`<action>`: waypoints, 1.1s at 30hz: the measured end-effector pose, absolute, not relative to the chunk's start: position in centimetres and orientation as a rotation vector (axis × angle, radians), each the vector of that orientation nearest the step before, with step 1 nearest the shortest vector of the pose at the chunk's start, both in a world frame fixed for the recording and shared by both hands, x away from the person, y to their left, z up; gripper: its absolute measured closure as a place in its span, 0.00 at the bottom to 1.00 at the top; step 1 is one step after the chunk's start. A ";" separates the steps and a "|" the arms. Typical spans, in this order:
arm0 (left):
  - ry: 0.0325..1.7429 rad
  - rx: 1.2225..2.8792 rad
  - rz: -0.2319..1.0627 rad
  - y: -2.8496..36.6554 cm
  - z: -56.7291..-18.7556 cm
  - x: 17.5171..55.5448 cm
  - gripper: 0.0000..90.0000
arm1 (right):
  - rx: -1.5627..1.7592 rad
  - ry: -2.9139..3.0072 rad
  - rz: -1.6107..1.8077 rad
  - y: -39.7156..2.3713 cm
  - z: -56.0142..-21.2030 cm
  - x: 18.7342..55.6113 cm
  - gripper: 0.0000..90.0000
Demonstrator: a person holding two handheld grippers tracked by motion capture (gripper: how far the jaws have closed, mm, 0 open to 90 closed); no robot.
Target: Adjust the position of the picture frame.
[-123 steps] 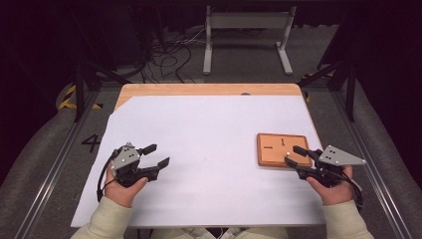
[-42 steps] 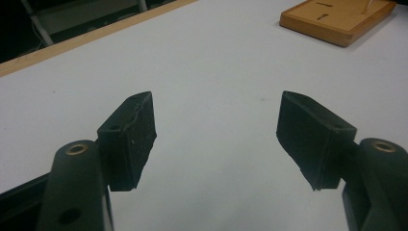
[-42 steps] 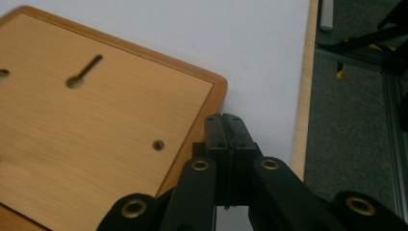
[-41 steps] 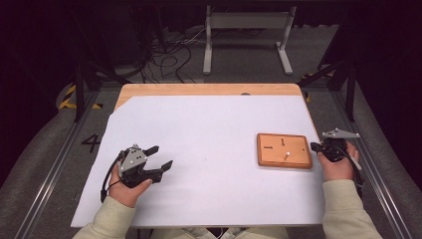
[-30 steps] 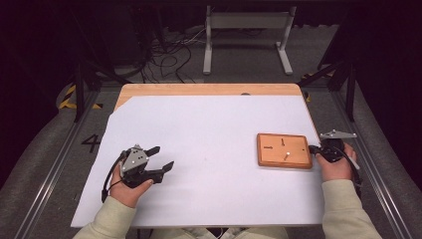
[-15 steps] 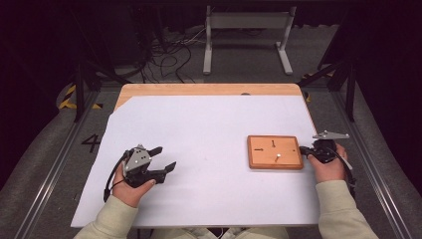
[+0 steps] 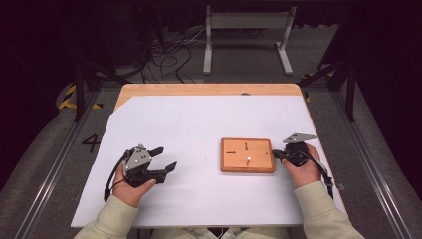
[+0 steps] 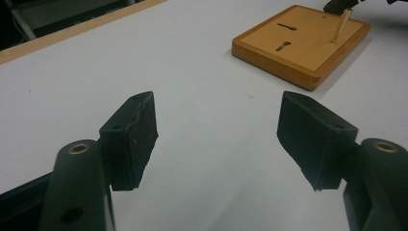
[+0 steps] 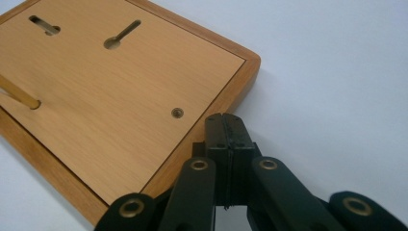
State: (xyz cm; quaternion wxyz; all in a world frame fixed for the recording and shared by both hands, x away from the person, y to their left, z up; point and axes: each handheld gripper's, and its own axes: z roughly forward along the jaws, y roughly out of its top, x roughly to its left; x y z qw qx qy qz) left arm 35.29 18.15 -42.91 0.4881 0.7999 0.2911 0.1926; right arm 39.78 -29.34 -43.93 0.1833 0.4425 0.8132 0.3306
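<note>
White sheet (image 7: 199,129) flat. Wooden board (image 7: 247,155) right of sheet centre. Right gripper (image 9: 226,132) jaws pressed together, empty, at board's right edge. Left gripper (image 7: 161,159) jaws spread, empty, well left of board. Risk: off-centre push may rotate board; upright peg (image 8: 342,24) could topple.

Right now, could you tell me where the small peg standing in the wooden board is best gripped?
Grip the wooden peg on its free upper shaft, from above: it leans out of the wooden board, its foot seated in a hole. The open left gripper seems best suited.

Dark room; cables (image 7: 169,59) on floor; white stand (image 7: 247,22) beyond table (image 7: 199,89).
</note>
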 end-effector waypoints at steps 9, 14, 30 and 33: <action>0.708 1.950 0.463 18.0 -43.0 35.4 0.34 | 1.171 2.353 0.993 -25.8 -44.3 40.3 1.00; 0.709 1.953 0.460 18.0 -43.0 35.4 0.34 | 1.136 2.397 1.018 -23.6 -44.3 40.3 1.00; 0.714 1.953 0.443 17.6 -43.3 36.0 0.36 | 1.035 2.414 1.050 -22.3 -43.9 40.6 0.97; 0.714 1.941 0.382 17.6 -43.4 36.2 0.39 | 1.023 2.386 1.083 -23.0 -43.1 40.4 0.96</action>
